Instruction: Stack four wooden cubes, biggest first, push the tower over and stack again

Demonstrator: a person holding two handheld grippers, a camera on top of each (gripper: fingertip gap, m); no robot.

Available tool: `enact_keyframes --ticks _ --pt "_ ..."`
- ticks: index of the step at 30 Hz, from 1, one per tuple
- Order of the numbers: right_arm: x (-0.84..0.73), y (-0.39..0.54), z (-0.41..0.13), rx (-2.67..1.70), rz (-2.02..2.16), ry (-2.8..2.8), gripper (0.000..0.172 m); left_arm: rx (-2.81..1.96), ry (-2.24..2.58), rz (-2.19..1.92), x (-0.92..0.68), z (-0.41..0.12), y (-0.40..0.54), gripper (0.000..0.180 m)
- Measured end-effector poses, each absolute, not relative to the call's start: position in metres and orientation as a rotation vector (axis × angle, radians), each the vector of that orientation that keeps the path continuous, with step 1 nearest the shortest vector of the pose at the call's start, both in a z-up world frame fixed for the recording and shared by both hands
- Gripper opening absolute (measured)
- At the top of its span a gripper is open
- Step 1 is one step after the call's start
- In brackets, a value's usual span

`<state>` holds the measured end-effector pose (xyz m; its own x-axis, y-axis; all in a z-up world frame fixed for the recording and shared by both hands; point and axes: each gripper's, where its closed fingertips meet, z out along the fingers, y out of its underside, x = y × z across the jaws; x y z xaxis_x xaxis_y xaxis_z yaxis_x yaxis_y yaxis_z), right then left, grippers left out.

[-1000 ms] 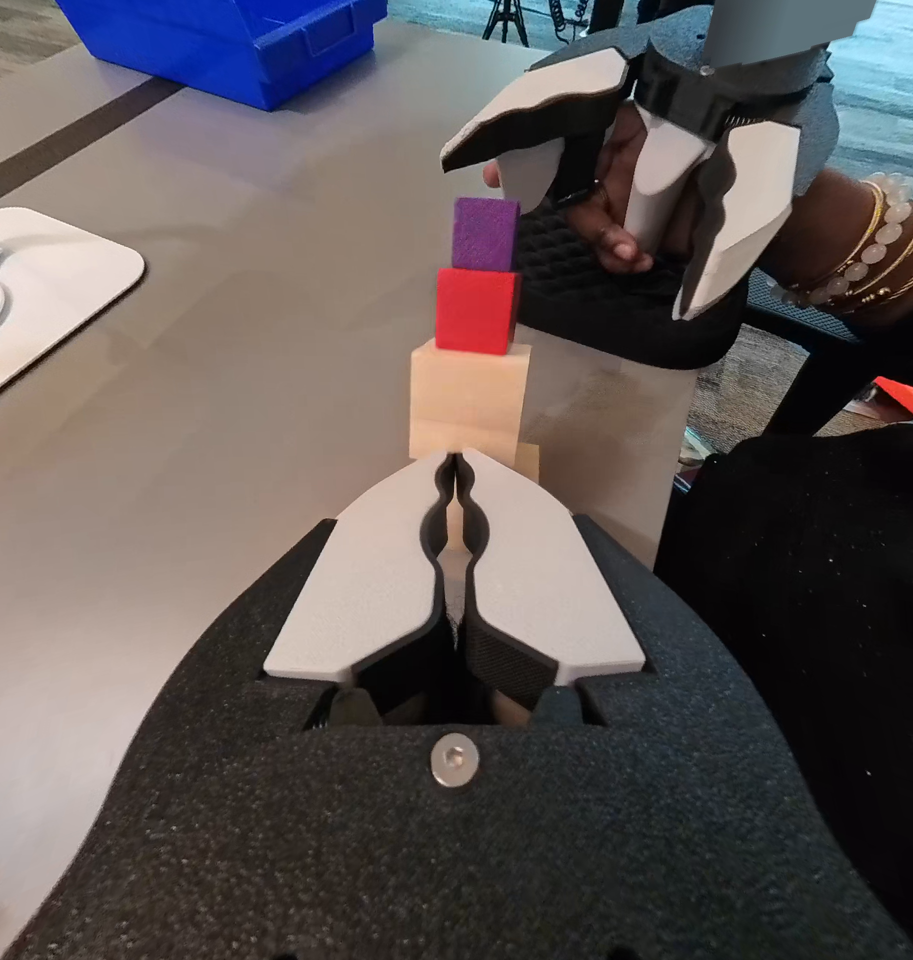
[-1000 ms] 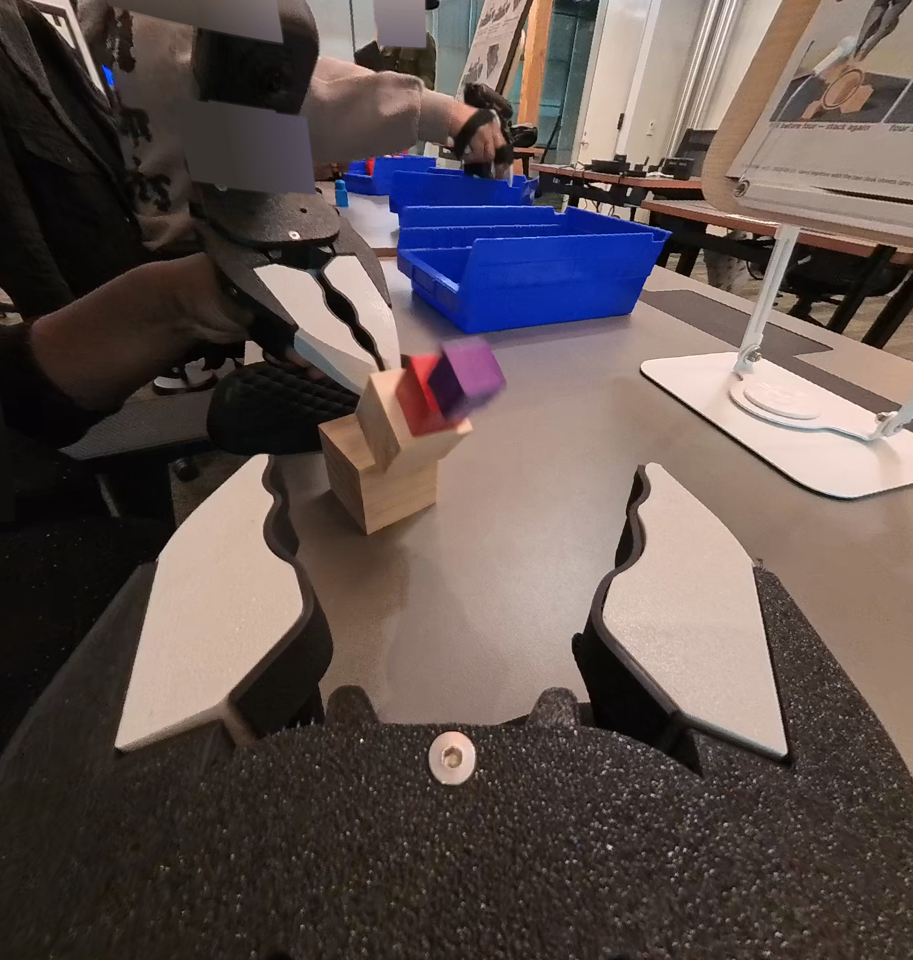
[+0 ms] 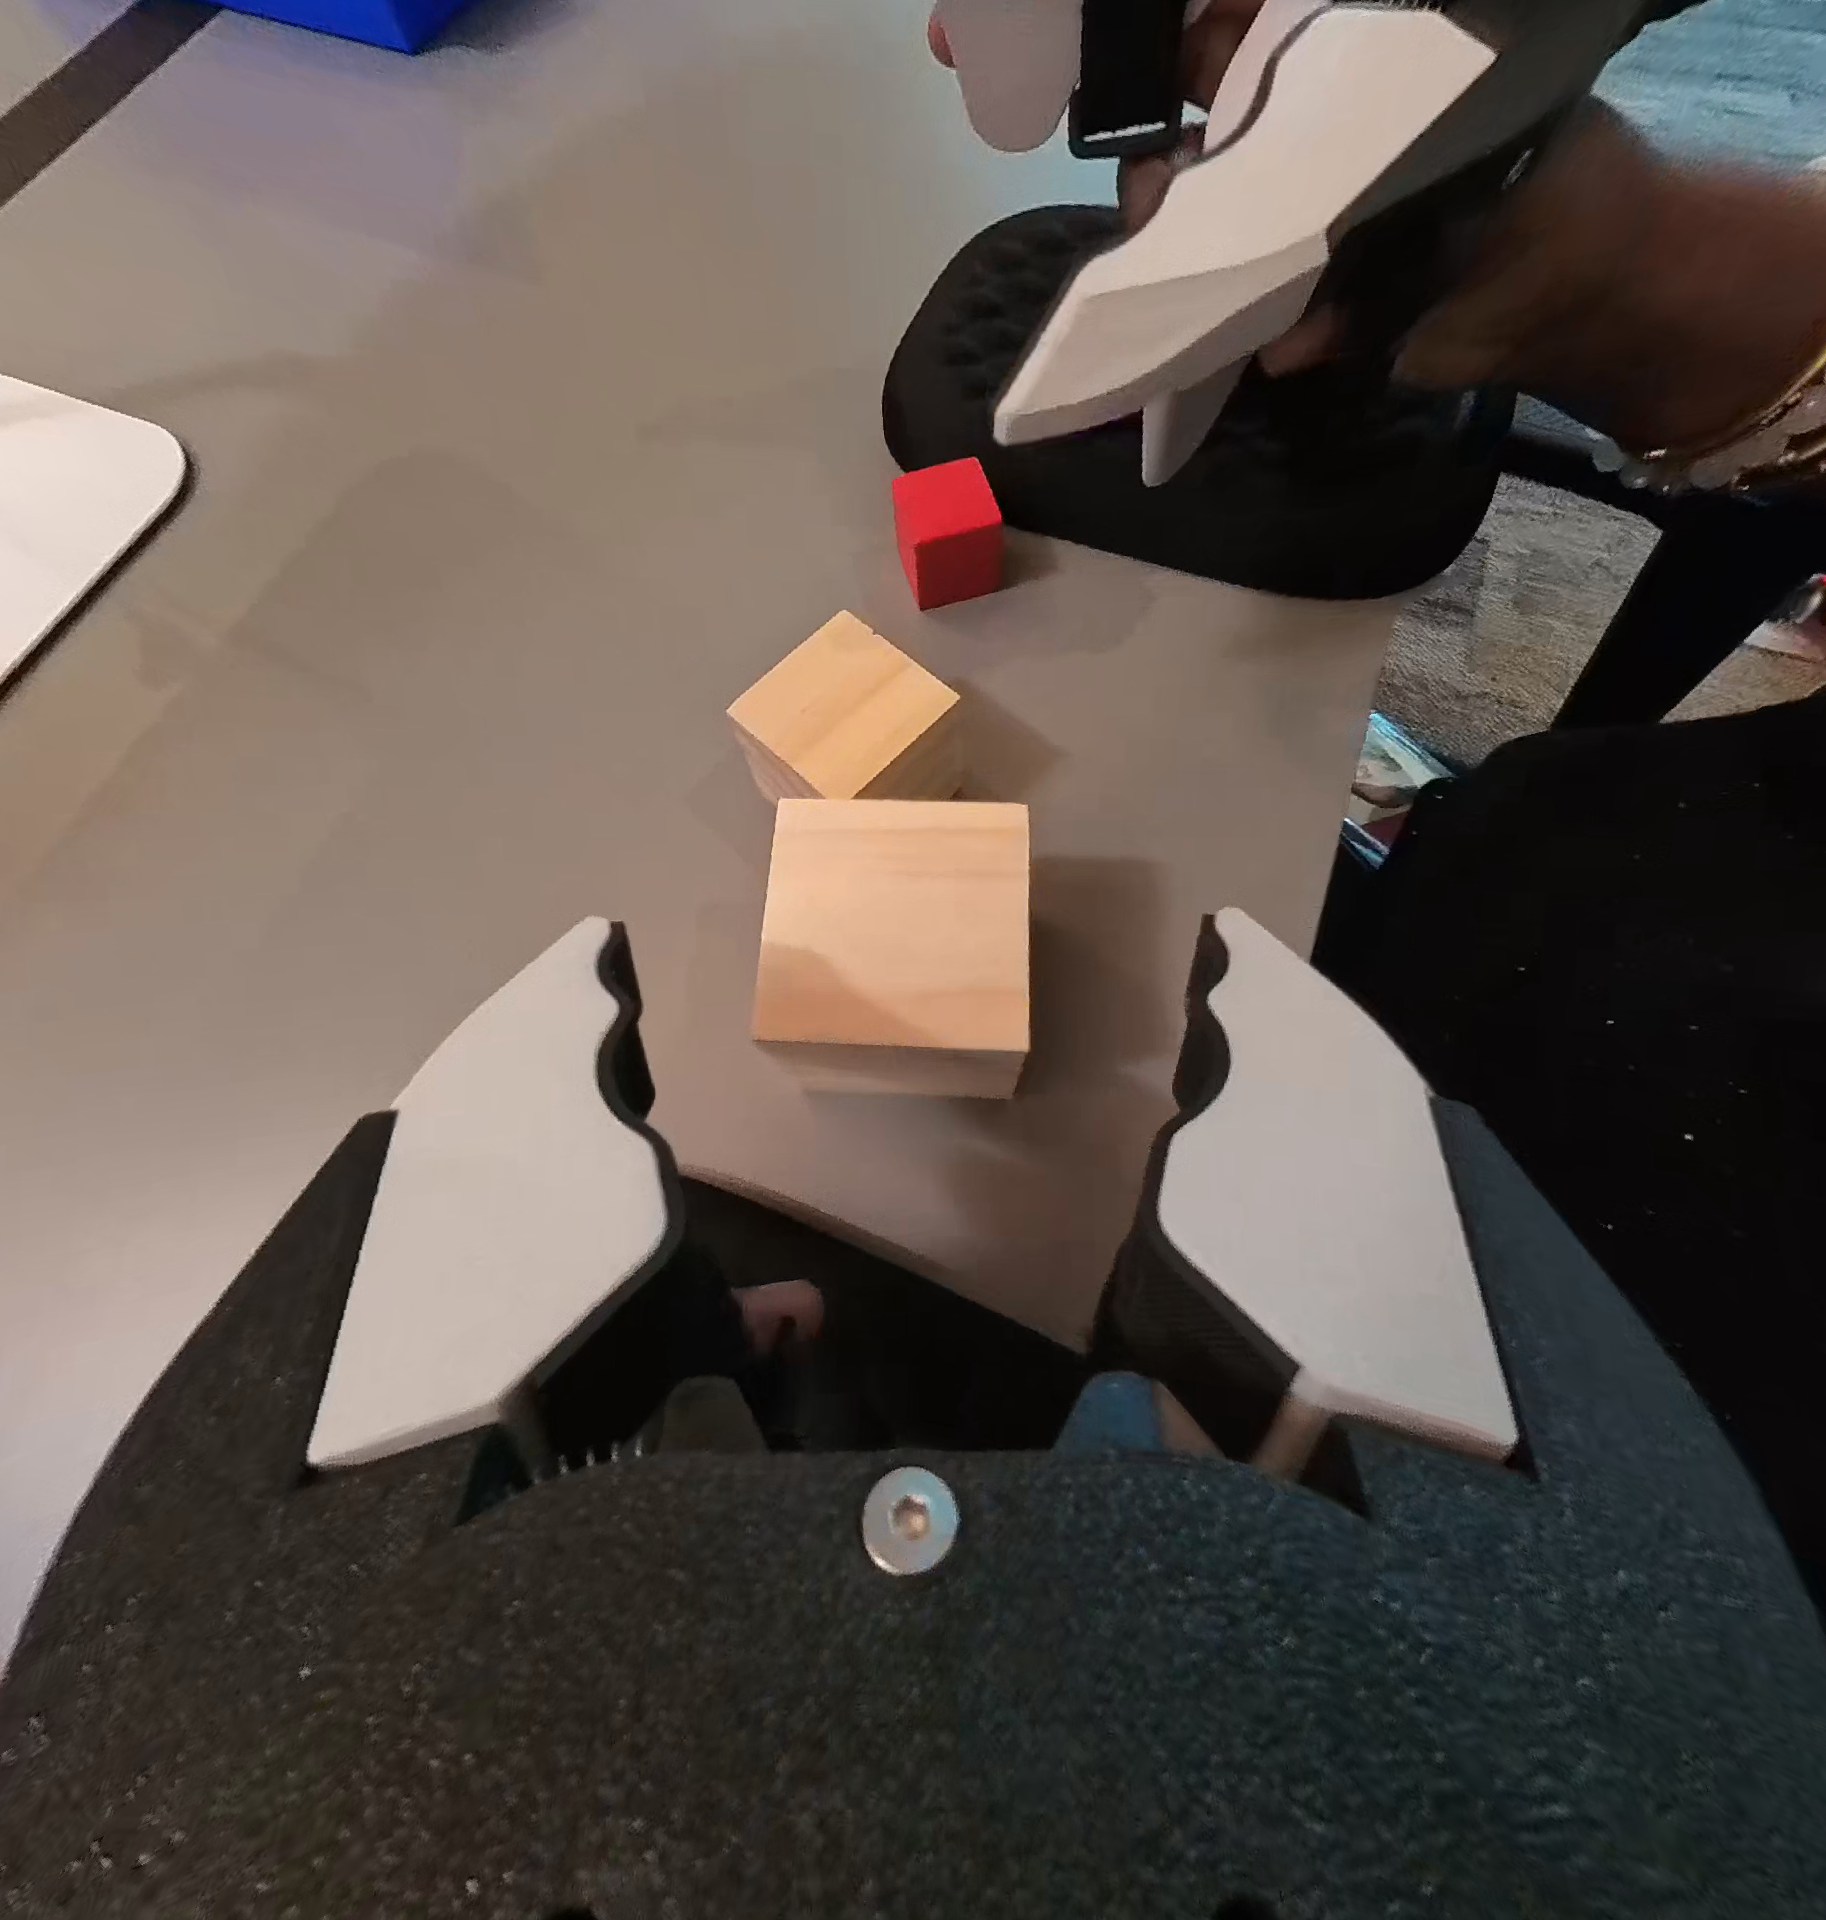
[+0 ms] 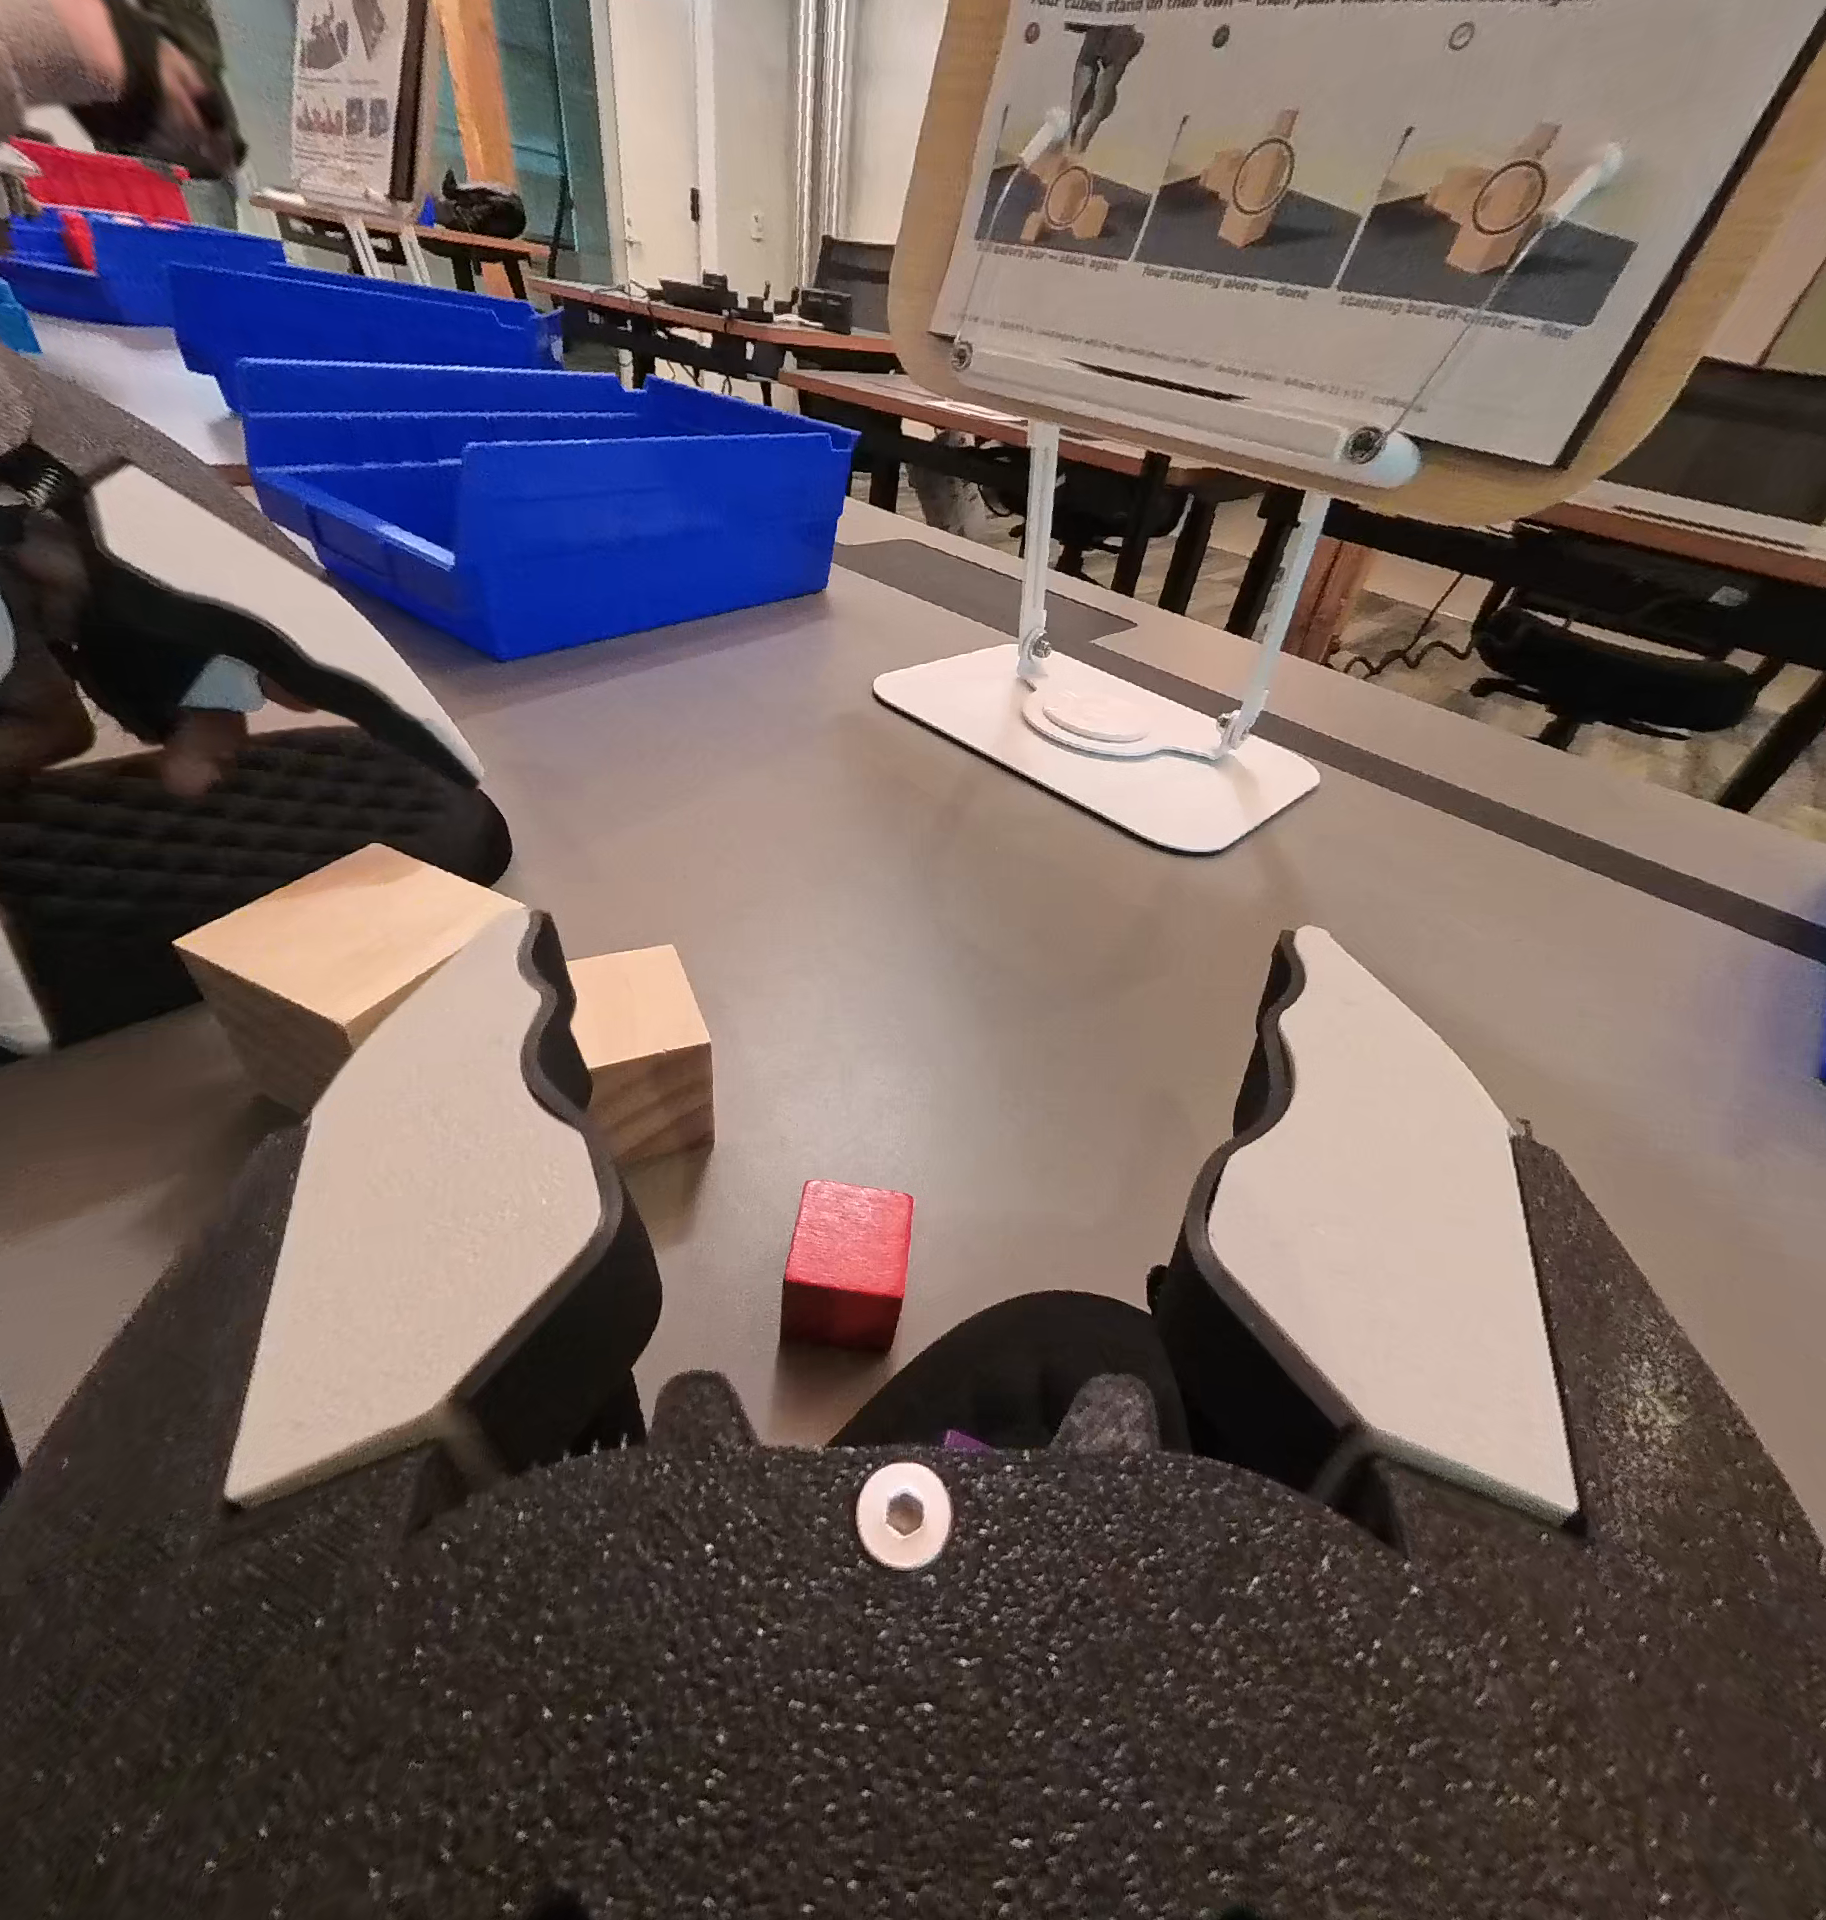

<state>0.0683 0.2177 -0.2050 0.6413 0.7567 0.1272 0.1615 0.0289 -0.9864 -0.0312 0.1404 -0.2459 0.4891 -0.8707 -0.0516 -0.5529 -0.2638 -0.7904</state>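
Looking along your left gripper (image 3: 909, 935), you have its jaws spread wide and empty; the large wooden block (image 3: 893, 925) sits between the fingertips, untouched, with a smaller wooden block (image 3: 847, 701) just beyond. Along your right gripper (image 4: 909, 956), jaws gape empty above the red cube (image 4: 847, 1262).

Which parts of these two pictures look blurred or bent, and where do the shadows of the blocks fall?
Left wrist view: the other gripper at top right is motion-smeared; the large wooden block and red cube are sharp, with shadows falling to their right. Right wrist view: wide-angle bending curves the table and blue bins; the left edge is smeared.
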Motion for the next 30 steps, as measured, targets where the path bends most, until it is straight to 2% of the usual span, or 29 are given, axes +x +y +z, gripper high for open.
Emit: enact_keyframes --ticks 2,5,10,15,23,30 --pt "0.068 0.217 -0.205 -1.500 0.555 -0.804 0.122 -1.960 1.200 -0.503 -0.029 -0.249 0.142 0.094" --pt "0.069 0.217 -0.204 -1.501 0.580 -0.795 0.122 -2.004 1.241 -0.495 -0.028 -0.257 0.143 0.074" --pt "0.070 0.217 -0.202 -1.496 0.606 -0.786 0.121 -2.058 1.327 -0.466 -0.028 -0.268 0.145 0.060" --pt "0.070 0.217 -0.203 -1.498 0.616 -0.791 0.121 -2.024 1.364 -0.475 -0.031 -0.257 0.150 0.058" --pt "0.068 0.216 -0.204 -1.501 0.620 -0.806 0.119 -1.906 1.262 -0.456 -0.036 -0.181 0.202 0.058" --pt "0.069 0.217 -0.204 -1.512 0.627 -0.797 0.119 -1.962 1.062 -0.425 0.004 -0.200 0.262 0.058"
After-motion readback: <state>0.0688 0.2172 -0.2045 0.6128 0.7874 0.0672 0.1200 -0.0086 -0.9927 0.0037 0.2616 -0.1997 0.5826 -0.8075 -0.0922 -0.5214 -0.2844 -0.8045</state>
